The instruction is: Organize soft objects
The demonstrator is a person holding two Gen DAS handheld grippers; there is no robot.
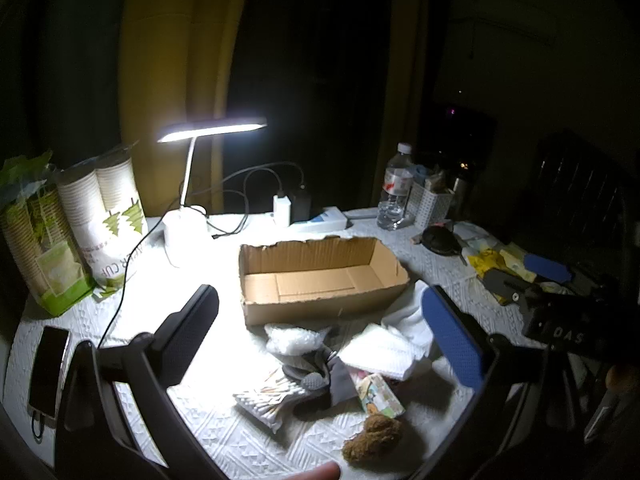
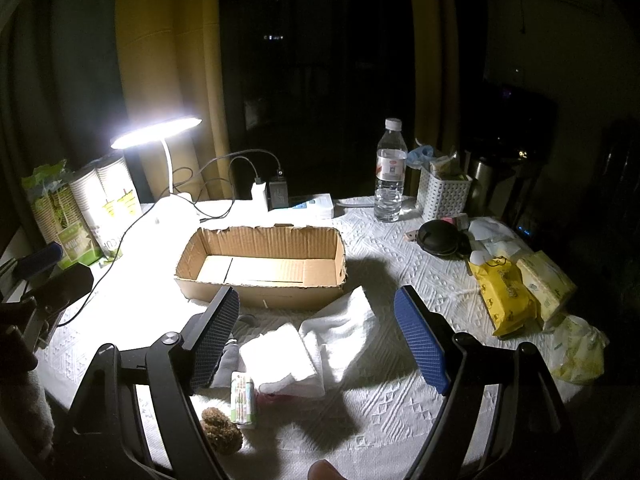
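Observation:
An empty cardboard box [image 1: 320, 276] [image 2: 264, 264] sits mid-table. In front of it lie a white towel [image 2: 344, 332], a folded white pad [image 1: 380, 350] [image 2: 288, 356], a grey sock [image 1: 328, 378], a bag of cotton swabs [image 1: 268, 398], a clear plastic bag [image 1: 292, 338], a small tissue pack [image 1: 380, 396] [image 2: 243, 400] and a brown fuzzy ball [image 1: 372, 440] [image 2: 222, 434]. My left gripper [image 1: 320, 344] is open above this pile. My right gripper [image 2: 316, 336] is open above the towel and pad.
A lit desk lamp [image 1: 212, 128] stands at the back left beside paper cup sleeves [image 1: 100, 216]. A phone [image 1: 48, 372] lies at the left edge. A water bottle [image 2: 390, 172], white basket [image 2: 442, 192], black pouch [image 2: 438, 238] and yellow tissue packs [image 2: 508, 296] are on the right.

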